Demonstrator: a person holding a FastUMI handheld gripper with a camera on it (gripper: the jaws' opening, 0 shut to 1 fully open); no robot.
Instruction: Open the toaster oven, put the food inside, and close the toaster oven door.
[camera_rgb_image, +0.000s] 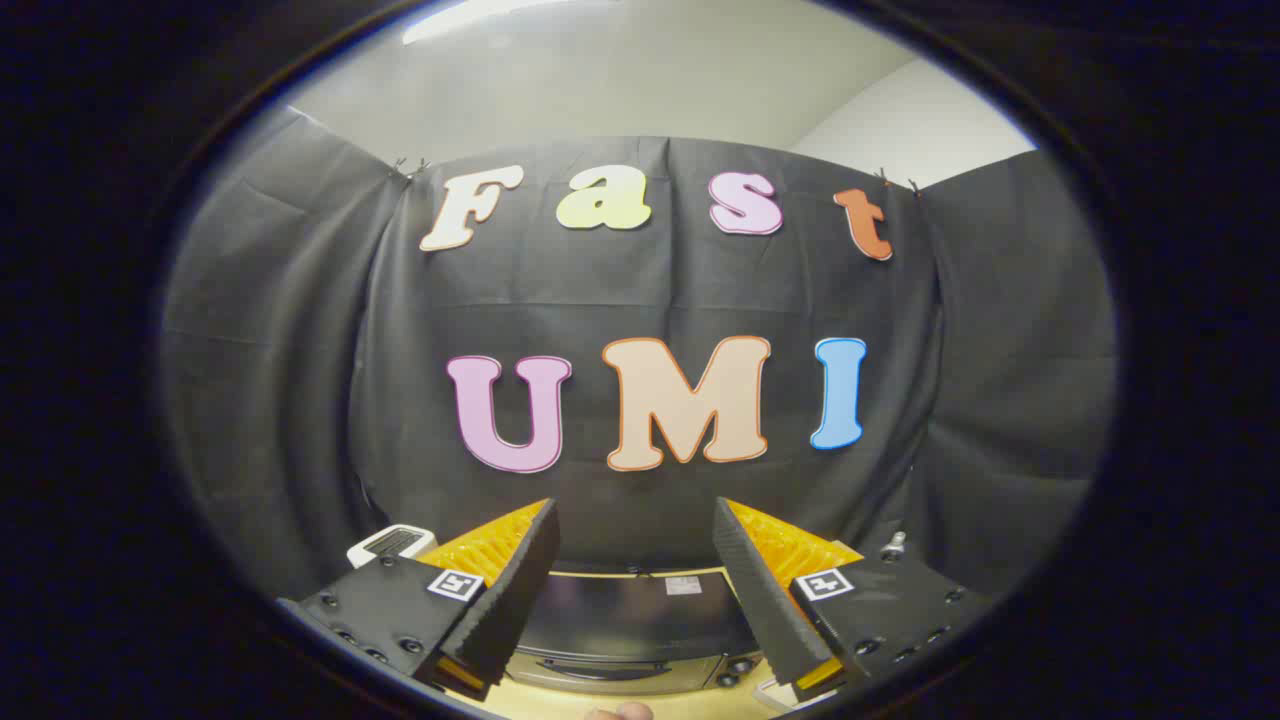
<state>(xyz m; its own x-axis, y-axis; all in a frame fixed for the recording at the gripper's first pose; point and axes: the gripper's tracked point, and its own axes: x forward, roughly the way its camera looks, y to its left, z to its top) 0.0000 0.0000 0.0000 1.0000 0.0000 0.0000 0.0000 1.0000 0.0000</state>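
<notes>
- Fingers of the gripper stand wide apart and released, grasping nothing, raised toward the booth's black cloth wall.
- Between and below the fingers sits the toaster oven, seen from above: dark top, a small label near its back edge, the door handle along its front and knobs at its front right.
- Its door looks closed, though the steep angle makes this hard to tell.
- Behind the left finger lies a small white device with a dark slotted face.
- Behind the right finger stands a small metal knob-like part.
- Light wooden tabletop shows in front of the oven.
</notes>
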